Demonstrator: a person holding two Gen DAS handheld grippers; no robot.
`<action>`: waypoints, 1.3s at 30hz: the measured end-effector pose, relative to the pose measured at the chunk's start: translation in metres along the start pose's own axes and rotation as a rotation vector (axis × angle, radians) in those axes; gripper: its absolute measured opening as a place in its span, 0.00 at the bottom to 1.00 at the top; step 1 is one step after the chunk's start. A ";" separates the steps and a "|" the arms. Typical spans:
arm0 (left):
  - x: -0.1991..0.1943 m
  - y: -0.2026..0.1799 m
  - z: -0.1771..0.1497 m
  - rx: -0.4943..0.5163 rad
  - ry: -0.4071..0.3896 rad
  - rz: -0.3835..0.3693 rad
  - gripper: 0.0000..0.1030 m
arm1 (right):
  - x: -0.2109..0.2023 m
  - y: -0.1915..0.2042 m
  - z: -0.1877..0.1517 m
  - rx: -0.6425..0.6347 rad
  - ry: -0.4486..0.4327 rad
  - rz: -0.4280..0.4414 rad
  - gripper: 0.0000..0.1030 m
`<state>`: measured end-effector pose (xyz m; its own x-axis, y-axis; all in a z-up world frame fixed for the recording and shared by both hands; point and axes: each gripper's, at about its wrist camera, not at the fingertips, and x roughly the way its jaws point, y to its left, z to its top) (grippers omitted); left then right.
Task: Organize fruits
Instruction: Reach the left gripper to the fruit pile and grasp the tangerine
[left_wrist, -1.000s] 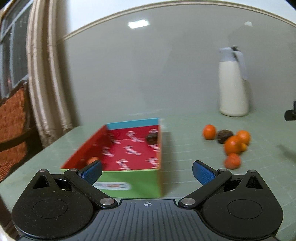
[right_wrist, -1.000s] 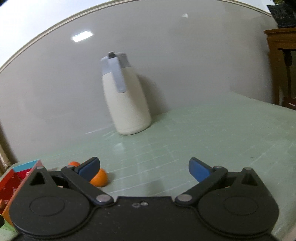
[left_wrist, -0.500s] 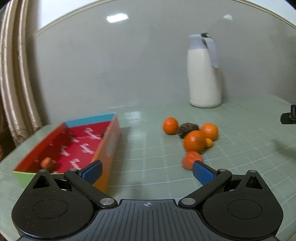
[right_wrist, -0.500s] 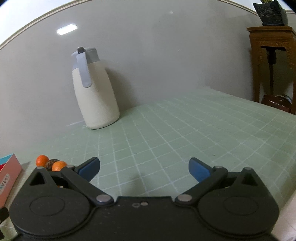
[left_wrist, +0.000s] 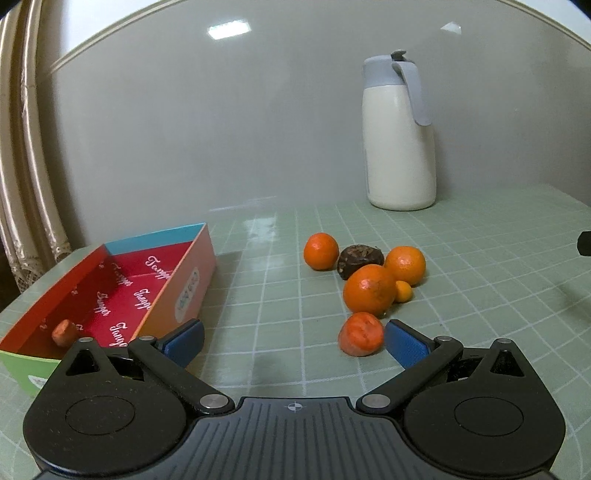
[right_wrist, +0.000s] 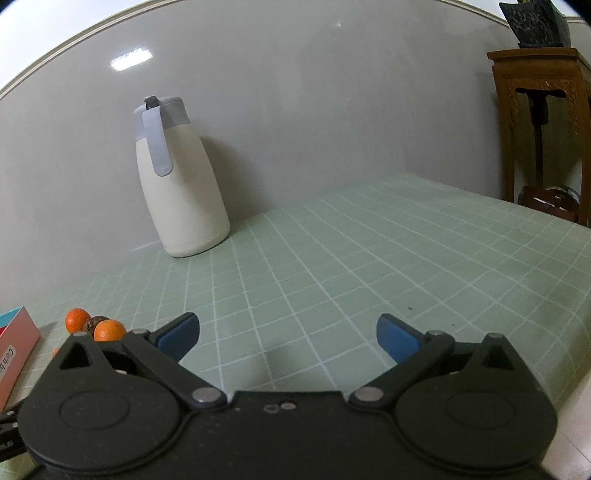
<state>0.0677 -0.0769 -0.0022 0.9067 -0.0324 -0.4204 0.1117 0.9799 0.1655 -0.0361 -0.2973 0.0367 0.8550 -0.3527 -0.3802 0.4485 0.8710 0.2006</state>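
Hovering left gripper (left_wrist: 293, 341), jaws spread empty, near reddish fruit (left_wrist: 361, 338) beside tangerine (left_wrist: 369, 294); nudging could roll the pile. Right gripper (right_wrist: 286, 336) spread, idle.

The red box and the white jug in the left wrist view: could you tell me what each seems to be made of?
The red box looks like thin printed cardboard: flat folded walls, matte colour panels, printed lettering. The white jug has a smooth cream body, probably plastic or coated metal, with a matte grey plastic-looking lid and handle.
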 end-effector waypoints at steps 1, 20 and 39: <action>0.001 -0.001 0.000 0.001 -0.001 -0.005 1.00 | 0.001 0.000 0.000 0.003 0.001 0.001 1.00; 0.021 -0.024 0.005 0.033 0.049 -0.085 0.76 | 0.001 -0.005 0.001 0.017 0.007 0.017 1.00; 0.032 -0.030 0.007 -0.012 0.111 -0.161 0.45 | -0.001 -0.006 0.000 0.037 0.013 0.010 1.00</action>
<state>0.0957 -0.1092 -0.0143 0.8271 -0.1676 -0.5365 0.2464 0.9660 0.0781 -0.0394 -0.3028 0.0361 0.8562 -0.3390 -0.3899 0.4491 0.8614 0.2373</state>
